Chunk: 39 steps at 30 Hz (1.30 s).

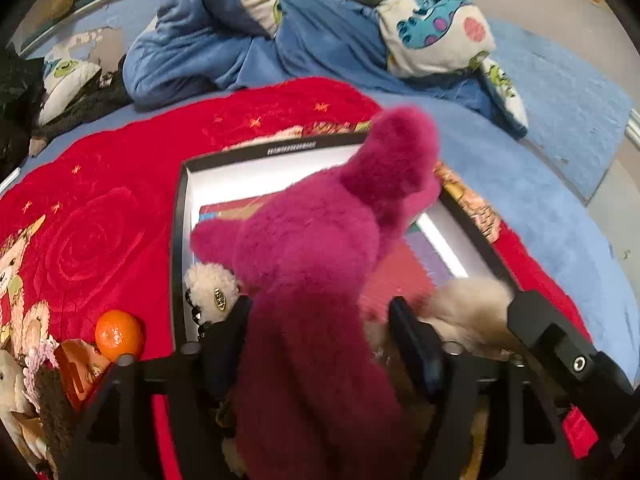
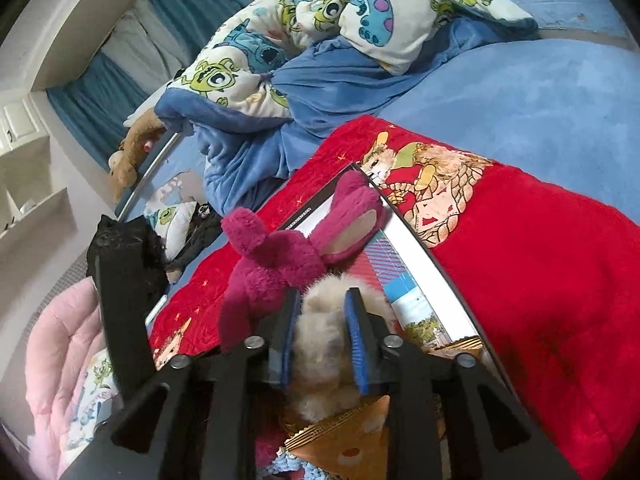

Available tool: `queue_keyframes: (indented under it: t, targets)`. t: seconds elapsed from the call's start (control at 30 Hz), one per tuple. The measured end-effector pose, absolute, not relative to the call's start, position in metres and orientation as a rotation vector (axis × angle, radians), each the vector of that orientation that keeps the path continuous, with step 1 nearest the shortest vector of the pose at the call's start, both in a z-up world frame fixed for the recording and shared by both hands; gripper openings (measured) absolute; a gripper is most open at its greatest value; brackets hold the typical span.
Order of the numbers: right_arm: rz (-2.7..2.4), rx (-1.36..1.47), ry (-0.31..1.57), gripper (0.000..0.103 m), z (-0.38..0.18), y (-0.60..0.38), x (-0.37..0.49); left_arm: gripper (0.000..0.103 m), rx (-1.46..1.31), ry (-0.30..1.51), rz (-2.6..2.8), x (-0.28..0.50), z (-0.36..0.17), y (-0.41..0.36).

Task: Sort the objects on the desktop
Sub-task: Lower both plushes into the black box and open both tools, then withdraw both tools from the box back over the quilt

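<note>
I have the magenta plush toy (image 1: 320,280) over the open black box (image 1: 180,216) on the bed, light, soft and squashy, best pinched mid-body, left jaws wide around it, right jaws clamping the beige plush (image 2: 324,320).

You've got a magenta plush toy (image 1: 320,264) with long, fuzzy matt pile, and a beige plush toy (image 2: 324,320) that's fluffier, wispy fur. The red blanket (image 1: 112,208) is velvety cloth with embossed swirls and a slight sheen. The box (image 1: 180,216) looks like card, matt black rim, smooth white inside. The orange (image 1: 119,334) has glossy dimpled peel. Your right hand-held gripper (image 2: 324,336) is matt black plastic with ribbed blue pads (image 2: 354,344) and bright metal screws. Blue bedsheet (image 2: 500,92) is soft matt fleece.
</note>
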State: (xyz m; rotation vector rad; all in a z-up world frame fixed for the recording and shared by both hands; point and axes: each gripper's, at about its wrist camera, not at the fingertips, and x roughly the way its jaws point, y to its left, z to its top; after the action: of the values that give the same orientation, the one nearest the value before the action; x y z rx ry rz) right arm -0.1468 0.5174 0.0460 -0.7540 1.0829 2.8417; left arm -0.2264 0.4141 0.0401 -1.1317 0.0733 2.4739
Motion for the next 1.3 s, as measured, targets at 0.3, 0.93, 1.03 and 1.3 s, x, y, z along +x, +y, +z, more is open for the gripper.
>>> queue_keyframes:
  t: [0.3,0.93,1.03,1.3]
  targets:
    - [2.904,-0.642,1.176,0.103,0.063,0.520,-0.132,0.101,-0.963,0.154,2.587,-0.209,0.059,0.409]
    - [2.934,-0.519,1.201,0.103,0.077,0.521,-0.123,0.103,-0.915,0.063,2.573,-0.195,0.083,0.386]
    - [2.958,-0.504,1.148,0.103,0.085,0.514,-0.118,0.103,-0.885,0.077,2.589,-0.185,0.094,0.374]
    - [3.022,-0.466,1.071,0.103,0.104,0.480,-0.103,0.103,-0.810,0.060,2.643,-0.159,0.129,0.300]
